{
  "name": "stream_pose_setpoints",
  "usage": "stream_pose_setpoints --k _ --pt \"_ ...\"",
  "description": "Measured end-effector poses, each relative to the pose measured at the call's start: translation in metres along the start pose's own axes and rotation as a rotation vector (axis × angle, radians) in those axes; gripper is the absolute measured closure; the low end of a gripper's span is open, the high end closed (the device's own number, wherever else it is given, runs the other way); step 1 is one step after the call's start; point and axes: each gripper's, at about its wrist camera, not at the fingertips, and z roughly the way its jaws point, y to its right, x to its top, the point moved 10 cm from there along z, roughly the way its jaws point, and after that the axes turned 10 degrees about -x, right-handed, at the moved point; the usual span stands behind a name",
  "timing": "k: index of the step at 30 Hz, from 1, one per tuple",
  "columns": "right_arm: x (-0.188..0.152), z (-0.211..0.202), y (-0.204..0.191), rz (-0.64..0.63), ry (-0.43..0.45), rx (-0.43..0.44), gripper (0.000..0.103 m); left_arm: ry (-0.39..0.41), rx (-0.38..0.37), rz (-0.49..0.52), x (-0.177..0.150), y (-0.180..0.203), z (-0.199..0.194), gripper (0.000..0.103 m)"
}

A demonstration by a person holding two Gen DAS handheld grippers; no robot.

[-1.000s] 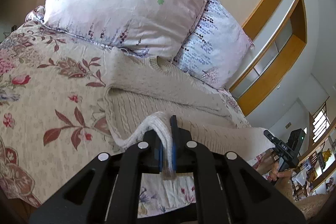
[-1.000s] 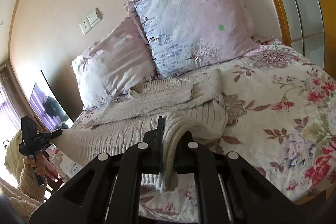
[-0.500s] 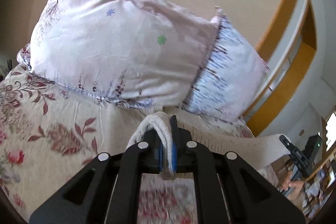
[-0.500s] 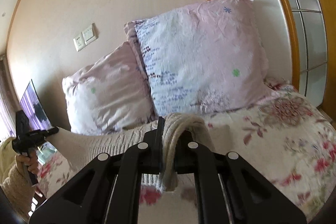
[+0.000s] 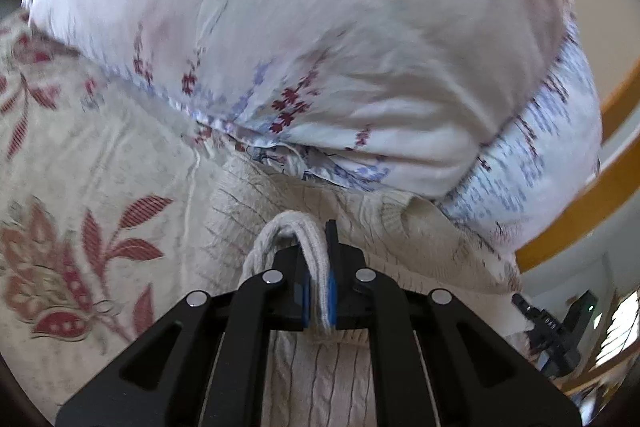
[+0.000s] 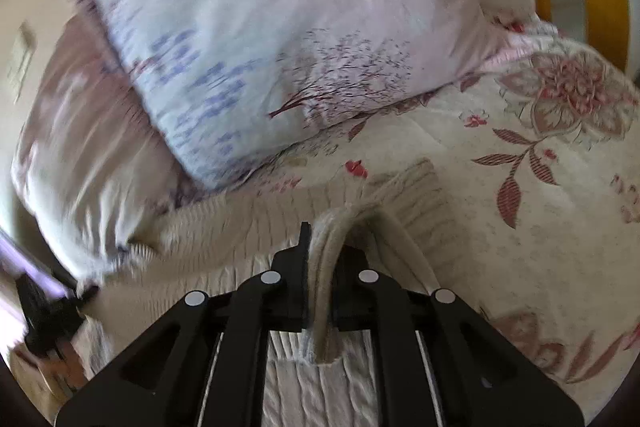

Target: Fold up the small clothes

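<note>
A cream cable-knit sweater (image 5: 360,211) lies on the floral bedspread (image 5: 80,163), its top edge against the pillows. My left gripper (image 5: 318,247) is shut on a bunched fold of the sweater's hem, held over the sweater's upper part. My right gripper (image 6: 320,247) is shut on the other hem corner of the sweater (image 6: 240,227), close to the pillows. The right gripper also shows at the right edge of the left wrist view (image 5: 532,311); the left gripper shows at the left edge of the right wrist view (image 6: 80,293).
Two floral pillows stand at the head of the bed, a pink one (image 5: 320,27) and a bluish one (image 6: 280,27). A wooden frame (image 5: 580,207) runs along the right side. The bedspread (image 6: 520,227) extends to the right.
Both grippers have carried the sweater's hem up and forward over the garment, from the near edge of the bed to just before the pillows. Both stay shut on the knit.
</note>
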Motion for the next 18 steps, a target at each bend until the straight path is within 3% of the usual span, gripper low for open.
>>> stream_pose_setpoints --k 2,3,6,7,8,11,13,18 --pt "0.005 0.009 0.001 0.064 -0.039 0.033 0.077 0.0 0.016 -0.029 0.003 -0.003 0.006 0.095" --pt "0.01 0.011 0.0 0.093 -0.044 0.05 0.064 0.0 0.025 -0.033 0.003 -0.002 0.009 0.094" --pt "0.024 0.002 -0.004 0.103 0.016 0.068 0.052 0.021 0.02 -0.033 0.01 0.003 0.008 0.072" --pt "0.029 -0.006 -0.006 0.084 0.053 0.067 0.049 0.044 0.008 -0.031 0.015 0.007 0.001 0.059" --pt "0.032 -0.016 -0.007 0.061 0.088 0.066 0.049 0.07 0.003 -0.022 0.021 0.01 -0.006 0.051" --pt "0.03 -0.035 0.0 -0.013 0.13 0.03 0.05 0.113 -0.007 0.017 0.027 0.013 -0.027 0.053" --pt "0.022 -0.043 0.007 -0.08 0.128 -0.013 0.058 0.087 0.001 0.05 0.02 0.011 -0.035 0.06" --pt "-0.005 -0.047 0.037 -0.132 0.057 -0.069 0.062 -0.016 0.021 0.087 -0.013 -0.003 -0.044 0.061"
